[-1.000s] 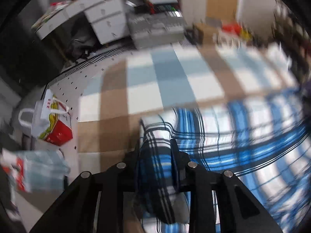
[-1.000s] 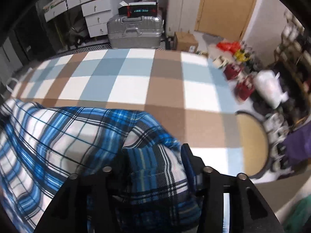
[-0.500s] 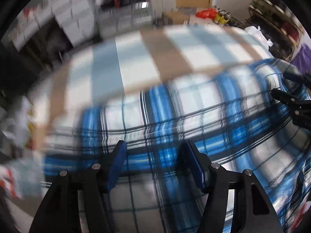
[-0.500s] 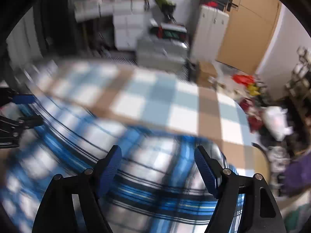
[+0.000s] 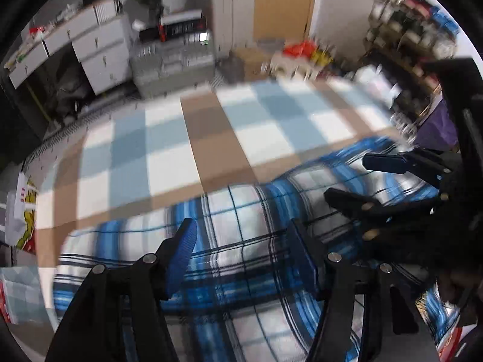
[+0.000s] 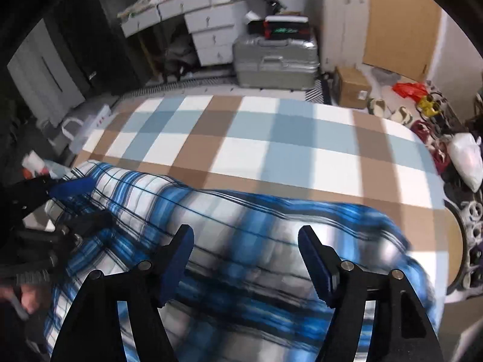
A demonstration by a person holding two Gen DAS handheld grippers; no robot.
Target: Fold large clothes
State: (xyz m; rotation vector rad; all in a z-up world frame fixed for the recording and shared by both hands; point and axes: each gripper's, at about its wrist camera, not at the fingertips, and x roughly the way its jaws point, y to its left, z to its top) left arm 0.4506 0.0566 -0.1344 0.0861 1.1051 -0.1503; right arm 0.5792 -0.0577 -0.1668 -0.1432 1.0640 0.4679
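Checked bedcover (image 6: 256, 150) carries the blue plaid shirt (image 6: 241, 235), folded along its near edge. Left gripper (image 5: 241, 250) and right gripper (image 6: 244, 256) jaws, clamped on cloth a second ago, now gape empty above it.

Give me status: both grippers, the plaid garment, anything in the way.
Left gripper open, nothing between the pads. Right gripper open, empty too. Blue plaid garment released, lying bunched on checked cover. Nothing else on the cover.
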